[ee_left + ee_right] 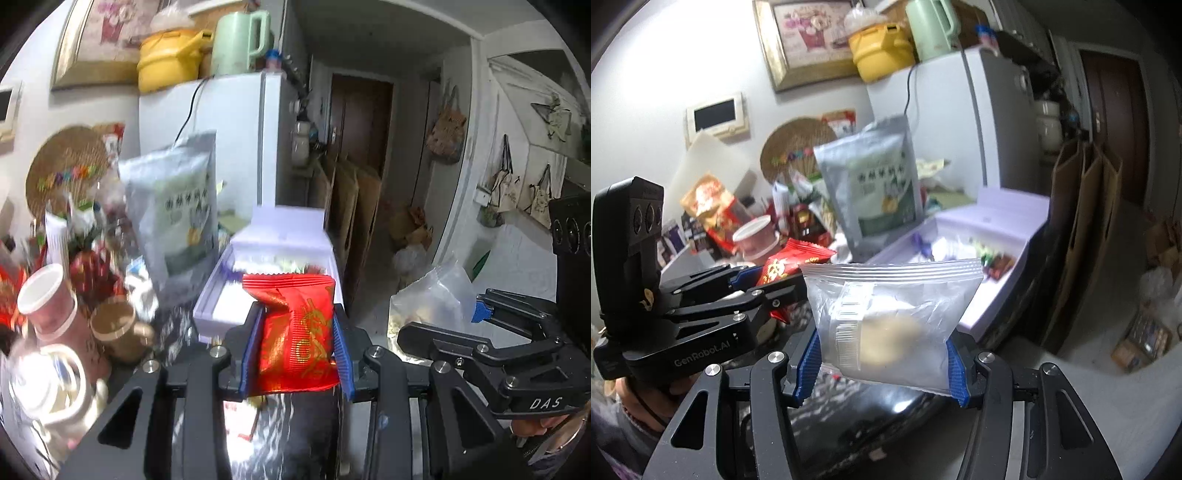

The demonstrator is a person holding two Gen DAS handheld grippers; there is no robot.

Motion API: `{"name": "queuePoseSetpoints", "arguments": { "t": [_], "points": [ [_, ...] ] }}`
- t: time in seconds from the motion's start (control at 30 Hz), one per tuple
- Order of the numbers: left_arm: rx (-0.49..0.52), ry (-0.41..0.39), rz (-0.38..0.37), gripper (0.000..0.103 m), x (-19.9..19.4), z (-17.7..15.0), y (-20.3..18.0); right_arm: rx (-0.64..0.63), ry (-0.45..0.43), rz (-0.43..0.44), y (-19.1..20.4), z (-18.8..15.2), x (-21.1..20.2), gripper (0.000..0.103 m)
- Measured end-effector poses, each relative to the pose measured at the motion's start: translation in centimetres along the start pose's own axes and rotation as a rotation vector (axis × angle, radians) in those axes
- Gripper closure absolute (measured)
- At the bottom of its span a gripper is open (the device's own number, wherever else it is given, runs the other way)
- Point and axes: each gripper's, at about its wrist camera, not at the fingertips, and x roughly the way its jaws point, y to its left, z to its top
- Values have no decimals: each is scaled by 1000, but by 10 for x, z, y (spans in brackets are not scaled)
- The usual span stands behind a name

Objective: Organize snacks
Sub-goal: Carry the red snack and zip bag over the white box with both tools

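fingers: left gripper (295,343) pinches red snack packet (295,332), right gripper (884,363) clamps clear zip bag (890,317) | both packets aloft short of white box (210,295) | advice: carry over the rim, lower, then release.

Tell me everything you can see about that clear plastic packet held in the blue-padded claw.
The clear packet is a see-through, crinkly plastic wrapper with a ridged sealed strip along its top edge. Inside sits a pale, roundish snack in what looks like a ribbed clear tray. It stands roughly upright, lifted off the dark tabletop, pinched at its lower sides by the right gripper and its blue ribbed pads. Nothing else touches it. The open white box lies behind it.
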Motion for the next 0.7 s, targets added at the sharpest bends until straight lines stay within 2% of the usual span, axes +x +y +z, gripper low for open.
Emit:
{"name": "queuePoseSetpoints", "arguments": {
  "t": [0.3,0.7],
  "points": [
    [49,-92,-18,68,9,52,-9,-45,-106,-21,-12,45,-16,47],
    [100,-134,-9,68,50,106,-18,-58,-161,-33,-51,98,-3,47]
  ]
}}
